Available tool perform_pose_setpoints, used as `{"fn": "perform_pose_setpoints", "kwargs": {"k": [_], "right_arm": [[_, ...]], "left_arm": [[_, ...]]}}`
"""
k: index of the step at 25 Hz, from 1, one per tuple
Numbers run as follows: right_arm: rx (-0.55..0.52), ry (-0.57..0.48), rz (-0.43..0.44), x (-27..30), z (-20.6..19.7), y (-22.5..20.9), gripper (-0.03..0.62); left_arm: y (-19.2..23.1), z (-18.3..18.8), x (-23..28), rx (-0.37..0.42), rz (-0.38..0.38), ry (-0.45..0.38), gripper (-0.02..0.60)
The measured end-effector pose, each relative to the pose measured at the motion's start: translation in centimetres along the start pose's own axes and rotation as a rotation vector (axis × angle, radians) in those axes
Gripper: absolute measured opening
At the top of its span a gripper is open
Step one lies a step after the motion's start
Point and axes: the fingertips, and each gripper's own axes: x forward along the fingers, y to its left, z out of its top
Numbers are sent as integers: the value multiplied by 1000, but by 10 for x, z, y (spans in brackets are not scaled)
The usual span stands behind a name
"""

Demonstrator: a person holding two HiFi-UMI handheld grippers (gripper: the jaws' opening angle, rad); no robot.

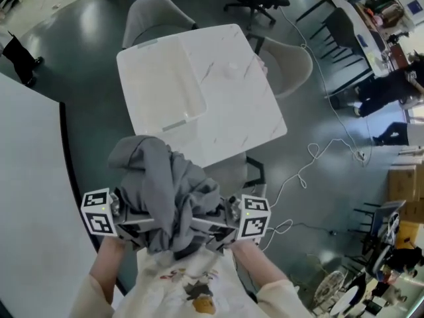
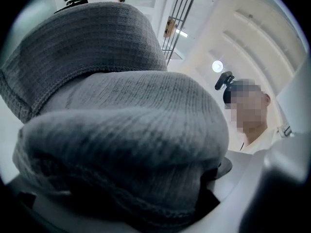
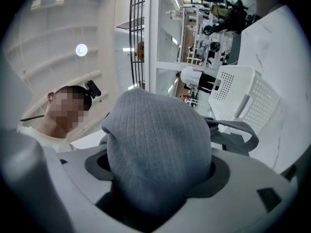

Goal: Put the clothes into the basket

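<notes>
Holding grey garment point(image 1: 162, 191) bunched between left gripper point(image 1: 132, 225) and right gripper point(image 1: 213, 227), both sets of jaws pinched on cloth, off worktop point(image 1: 252, 111) near edge. Straight ahead to white basket point(image 1: 173, 126) at worktop's left side, long axis running away; probably nearer left gripper.

The grey ribbed-knit garment point(image 1: 165, 191) is bunched in a lump, aloft just short of the worktop point(image 1: 252, 111). The white perforated basket point(image 1: 173, 124) stands upright on its left half.
</notes>
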Motion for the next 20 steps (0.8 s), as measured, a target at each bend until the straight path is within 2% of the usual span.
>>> {"fn": "perform_pose_setpoints", "kwargs": {"k": [8, 20], "right_arm": [[-51, -143, -117, 29, 57, -43, 382], [-140, -223, -203, 91, 144, -75, 369]], "left_arm": [[48, 65, 3, 20, 44, 5, 538], [86, 171, 9, 44, 21, -2, 538]]}}
